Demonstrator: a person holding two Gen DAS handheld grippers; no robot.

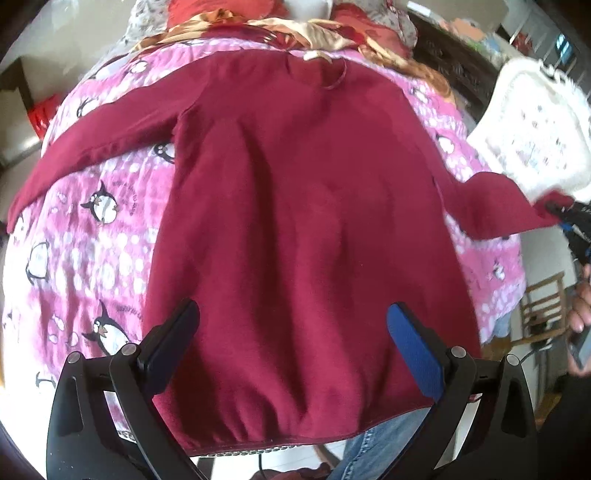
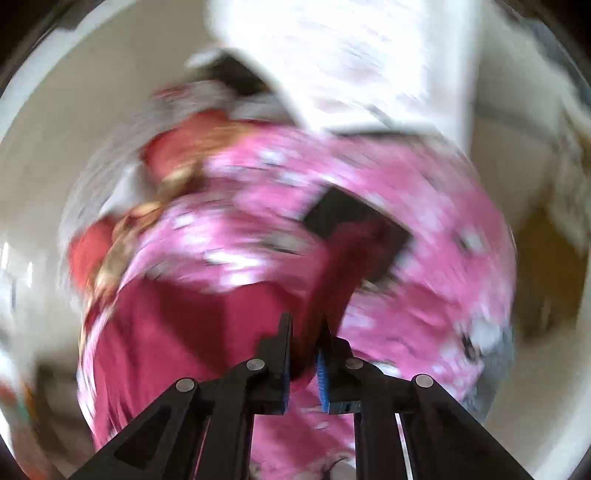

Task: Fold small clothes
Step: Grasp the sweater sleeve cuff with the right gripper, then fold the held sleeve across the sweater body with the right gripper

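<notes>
One dark red long-sleeved top [image 1: 295, 206] lies spread flat, its neck opening away from the left wrist camera and its hem at the near edge of the surface. It has two sleeves. The left sleeve [image 1: 92, 144] lies stretched out flat over the cover. The right sleeve [image 1: 495, 206] is lifted off the cover at its cuff, where the right gripper [image 2: 304, 332] has it: in the right wrist view the jaws are clenched on a fold of the red cloth, which runs up from between them. That view is heavily motion-blurred, so finer detail cannot be told.

The left gripper [image 1: 293, 325] hangs above the lower part of the top, jaws released and spread wide, one finger over each side of the body, holding nothing; whether its fingers touch the cloth cannot be told.

Under the top lies one pink cover printed with penguins [image 1: 92, 229] and white dots. At its far end is a heap of red and gold fabric [image 1: 295, 26]. To the right stands a white furry-edged item [image 1: 532, 125]. In the right wrist view one dark flat rectangular thing [image 2: 354, 229] lies on the pink cover beyond the held sleeve.
</notes>
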